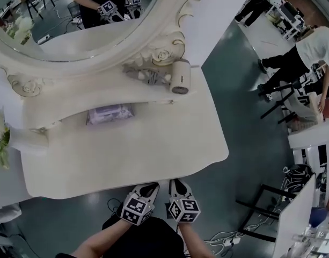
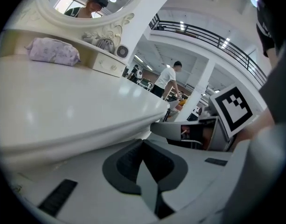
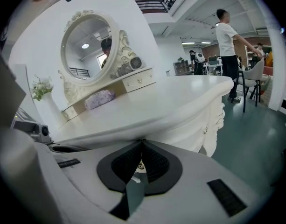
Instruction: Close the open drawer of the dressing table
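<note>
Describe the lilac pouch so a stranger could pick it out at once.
Start at the oval mirror of the white dressing table. A shelf runs below it, carrying a hair dryer at its right end; the pouch lies on the table in the recess under that shelf, left of the dryer. It is the only soft, lilac thing among hard white pieces.

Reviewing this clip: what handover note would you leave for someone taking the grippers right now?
Left gripper: jaws shut, empty, tips at the dressing table's front edge.
Right gripper: jaws shut, beside it at the same edge.
Drawer: none sticks out past the front edge in the head view; its face is hidden under the top.
Done: drawer looks pushed in.
Left: check it is flush, then draw both grippers back.
</note>
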`<state>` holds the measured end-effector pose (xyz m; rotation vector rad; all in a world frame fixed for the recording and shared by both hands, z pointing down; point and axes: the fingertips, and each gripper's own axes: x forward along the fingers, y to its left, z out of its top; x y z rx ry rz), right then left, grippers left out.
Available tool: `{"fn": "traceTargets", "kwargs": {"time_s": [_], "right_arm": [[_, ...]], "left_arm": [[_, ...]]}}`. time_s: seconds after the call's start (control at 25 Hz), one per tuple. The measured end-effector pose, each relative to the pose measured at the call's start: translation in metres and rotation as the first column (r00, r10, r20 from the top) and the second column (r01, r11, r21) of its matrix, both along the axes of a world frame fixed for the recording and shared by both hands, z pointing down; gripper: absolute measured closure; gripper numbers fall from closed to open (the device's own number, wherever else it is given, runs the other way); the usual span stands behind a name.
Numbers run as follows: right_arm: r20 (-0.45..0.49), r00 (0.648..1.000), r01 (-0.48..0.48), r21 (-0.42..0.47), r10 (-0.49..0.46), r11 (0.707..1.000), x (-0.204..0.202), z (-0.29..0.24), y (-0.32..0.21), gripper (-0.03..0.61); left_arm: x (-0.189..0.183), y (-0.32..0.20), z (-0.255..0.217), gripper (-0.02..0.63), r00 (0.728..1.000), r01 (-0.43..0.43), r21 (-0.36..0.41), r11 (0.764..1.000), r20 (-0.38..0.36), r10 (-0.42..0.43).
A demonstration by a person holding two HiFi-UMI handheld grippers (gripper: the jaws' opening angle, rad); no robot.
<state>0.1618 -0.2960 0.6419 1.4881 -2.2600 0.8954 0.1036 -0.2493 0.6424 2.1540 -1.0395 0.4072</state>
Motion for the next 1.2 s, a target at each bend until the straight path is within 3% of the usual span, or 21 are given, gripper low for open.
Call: {"fn": "traceTargets", "kwargs": {"time_s": [0.2,0.48,0.72,0.92,1.2], "right_arm": [[0.035,0.999,0.013,-0.012,-0.013,1.0,-0.009,-0.005,0.007,0.549],[0.099,0.991,0.097,-0.026,-0.094,0.995,-0.022,-0.011,0.03,0.549],[0.157,0.953,0.256,0.038,-0.259,0.966,-0.028,-0.04,0.051,0.549],[0.216,0.909,0.345,0.09,-0.356,0.934,-0.029,-0.068,0.072,0.549],[0.289,0.862,0.375,0.189,-0.416,0.908,-0.028,-0.11,0.112,0.549]], "left_arm": [[-0.003,-0.004,-0.009,0.606,1.0,0.014,0.023,1.0,-0.006,-0.014],[-0.023,0.003,-0.019,0.606,0.986,0.163,0.056,0.985,0.01,-0.164],[-0.028,0.026,-0.044,0.606,0.954,0.298,0.11,0.948,0.007,-0.3],[-0.022,0.049,-0.067,0.606,0.931,0.357,0.166,0.919,0.012,-0.364],[-0.014,0.078,-0.087,0.606,0.898,0.431,0.222,0.874,-0.01,-0.44]]}}
